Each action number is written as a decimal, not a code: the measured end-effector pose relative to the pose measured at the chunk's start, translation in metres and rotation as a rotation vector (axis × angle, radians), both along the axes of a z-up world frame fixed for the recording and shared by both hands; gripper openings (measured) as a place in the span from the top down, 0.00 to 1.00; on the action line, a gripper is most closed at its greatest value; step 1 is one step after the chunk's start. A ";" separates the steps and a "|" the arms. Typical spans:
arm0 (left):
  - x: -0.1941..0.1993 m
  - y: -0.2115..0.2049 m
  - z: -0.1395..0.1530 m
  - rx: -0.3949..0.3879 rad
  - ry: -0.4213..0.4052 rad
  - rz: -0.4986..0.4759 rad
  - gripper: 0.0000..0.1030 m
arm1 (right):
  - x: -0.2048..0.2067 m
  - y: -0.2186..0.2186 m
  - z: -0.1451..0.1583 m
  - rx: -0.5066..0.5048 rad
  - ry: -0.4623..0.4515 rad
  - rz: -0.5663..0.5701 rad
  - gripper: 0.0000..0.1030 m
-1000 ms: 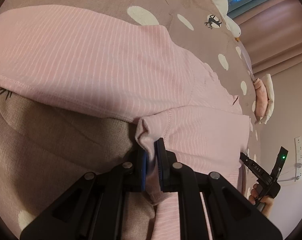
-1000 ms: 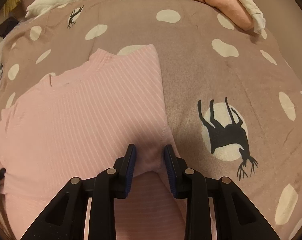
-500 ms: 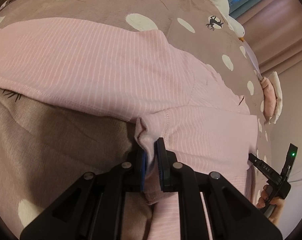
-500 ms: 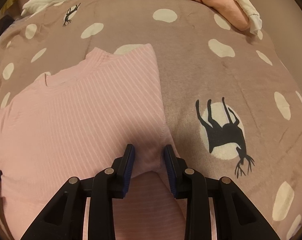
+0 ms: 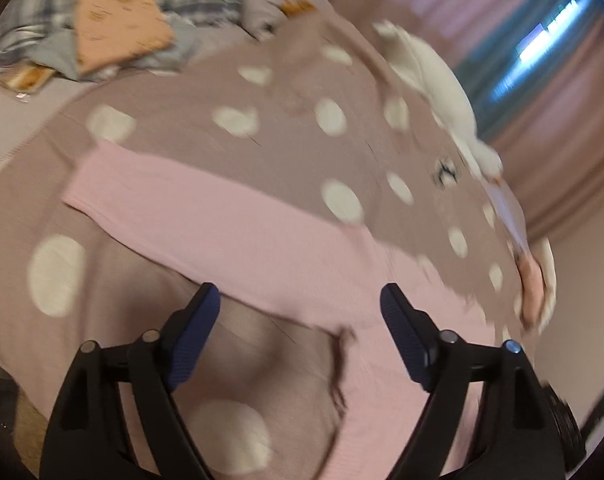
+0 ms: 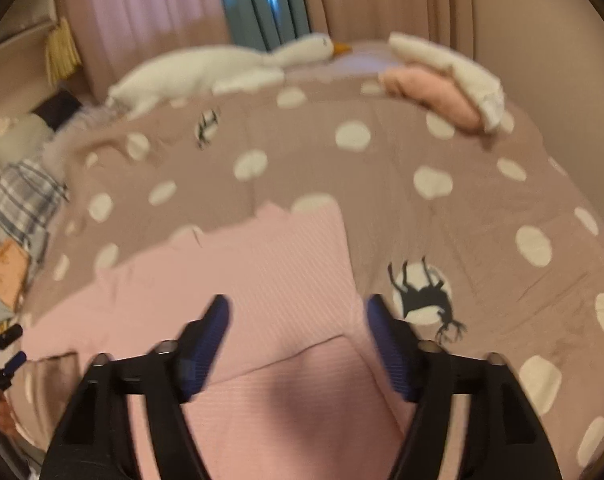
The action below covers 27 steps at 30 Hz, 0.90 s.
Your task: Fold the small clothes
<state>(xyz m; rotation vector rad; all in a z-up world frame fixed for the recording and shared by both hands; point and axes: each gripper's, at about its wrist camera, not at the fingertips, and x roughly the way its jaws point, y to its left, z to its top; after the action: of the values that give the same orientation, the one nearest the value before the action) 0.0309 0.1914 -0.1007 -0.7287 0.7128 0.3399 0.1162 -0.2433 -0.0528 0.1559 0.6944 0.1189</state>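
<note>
Shirt (image 6: 238,280) lies flat on blanket (image 6: 481,216), w/ bottom part folded up over its body near right gripper (image 6: 298,332). Left gripper (image 5: 300,320) hangs above shirt's edge, sleeve (image 5: 190,204) stretching away to its left. Goose toy (image 6: 206,72) lies along far side of bed; folded clothes (image 6: 441,88) at far right corner. Clothes pile (image 5: 114,36) off beyond sleeve end.

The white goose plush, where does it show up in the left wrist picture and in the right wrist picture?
Left wrist: the white goose plush lies at the upper right, along the far edge of the spotted blanket.
Right wrist: it lies at the top centre, left of the folded clothes pile.
Shared landmark: the pink striped top between the open fingers.
</note>
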 end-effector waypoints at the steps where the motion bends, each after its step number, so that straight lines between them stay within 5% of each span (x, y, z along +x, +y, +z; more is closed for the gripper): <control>1: -0.002 0.006 -0.001 -0.009 -0.002 0.019 0.17 | -0.007 -0.002 0.005 0.004 -0.018 -0.004 0.23; 16: -0.021 0.111 -0.056 -0.123 0.114 0.302 0.22 | -0.044 -0.025 0.012 0.012 -0.070 -0.104 0.17; 27: -0.030 0.130 -0.080 -0.189 0.072 0.307 0.40 | -0.049 -0.023 0.002 0.016 -0.034 -0.128 0.17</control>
<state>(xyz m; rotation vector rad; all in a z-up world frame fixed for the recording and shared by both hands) 0.0006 0.3210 -0.1809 -1.0126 0.7068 0.5862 0.0669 -0.2665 -0.0505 0.2128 0.6475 0.0049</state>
